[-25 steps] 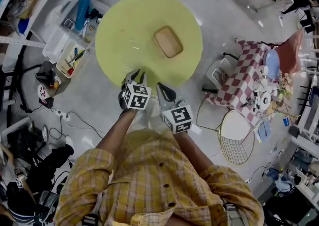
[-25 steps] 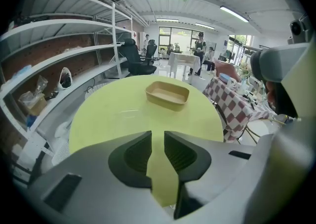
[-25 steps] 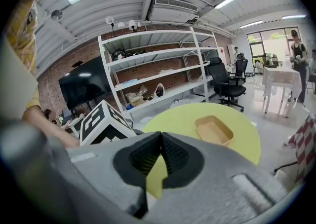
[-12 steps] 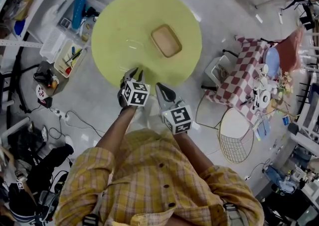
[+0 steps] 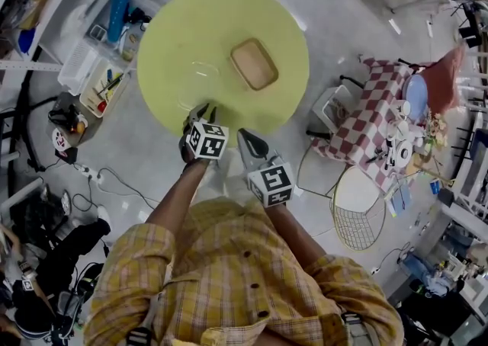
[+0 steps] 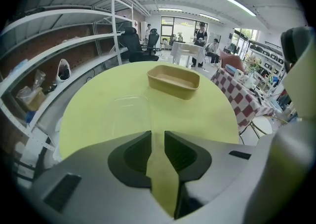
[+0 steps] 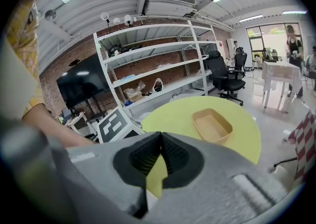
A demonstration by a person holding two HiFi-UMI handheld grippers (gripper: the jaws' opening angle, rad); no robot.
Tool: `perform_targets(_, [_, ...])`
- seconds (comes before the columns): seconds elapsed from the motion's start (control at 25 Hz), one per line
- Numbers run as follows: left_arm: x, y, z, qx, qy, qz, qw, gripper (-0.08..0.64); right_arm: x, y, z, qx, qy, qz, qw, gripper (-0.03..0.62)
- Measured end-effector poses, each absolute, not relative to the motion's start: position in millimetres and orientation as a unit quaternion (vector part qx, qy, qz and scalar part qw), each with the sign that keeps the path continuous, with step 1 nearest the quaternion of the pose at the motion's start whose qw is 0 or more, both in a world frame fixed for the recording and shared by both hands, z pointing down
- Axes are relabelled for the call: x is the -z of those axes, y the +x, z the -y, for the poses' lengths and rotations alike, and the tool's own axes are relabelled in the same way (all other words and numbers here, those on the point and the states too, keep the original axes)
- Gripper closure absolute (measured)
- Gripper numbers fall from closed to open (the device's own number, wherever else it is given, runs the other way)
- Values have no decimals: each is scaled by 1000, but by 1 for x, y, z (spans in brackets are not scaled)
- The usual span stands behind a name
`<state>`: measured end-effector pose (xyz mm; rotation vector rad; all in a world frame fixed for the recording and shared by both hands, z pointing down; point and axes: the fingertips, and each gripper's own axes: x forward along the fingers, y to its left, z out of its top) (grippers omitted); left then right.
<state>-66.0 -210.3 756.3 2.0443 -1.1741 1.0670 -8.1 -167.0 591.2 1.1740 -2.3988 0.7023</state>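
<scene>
A round yellow-green table (image 5: 183, 24) bears a shallow tan tray (image 5: 255, 64) right of its middle and a clear plastic lid (image 5: 204, 70) to the tray's left. My left gripper (image 5: 204, 111) hovers over the table's near edge, jaws a narrow slit apart with nothing between them. In the left gripper view the left gripper (image 6: 157, 133) points at the tray (image 6: 173, 81) and the lid (image 6: 126, 107). My right gripper (image 5: 242, 136) sits just off the table's near edge, shut and empty. The right gripper view shows the right gripper (image 7: 160, 135), the tray (image 7: 212, 125) and the left gripper's marker cube (image 7: 117, 124).
A red-checked table (image 5: 374, 120) crowded with small items stands at the right, with a white stool (image 5: 332, 112) and a round wire stool (image 5: 358, 211) near it. White bins of tools (image 5: 107, 85) and floor cables (image 5: 99, 177) lie at the left. Shelving (image 7: 148, 65) lines the wall.
The left gripper has moved slightly forward over the table, so the tray and lid look nearer in its view. The right gripper has barely moved. Neither gripper's jaws have changed.
</scene>
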Motion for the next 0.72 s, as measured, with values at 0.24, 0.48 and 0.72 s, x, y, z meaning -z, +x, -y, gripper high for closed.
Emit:
perform_targets(0.24, [-768, -66, 214, -404, 754, 434, 283, 495, -596, -6, 170, -254, 415, 852, 192, 595])
perform_targets(0.48, [-775, -67, 217, -409, 750, 432, 290, 498, -599, -7, 170, -261, 411, 851, 197, 595])
perform_targets(0.72, [-782, -65, 220, -406, 740, 437, 312, 506, -604, -1, 170, -269, 411, 849, 198, 595])
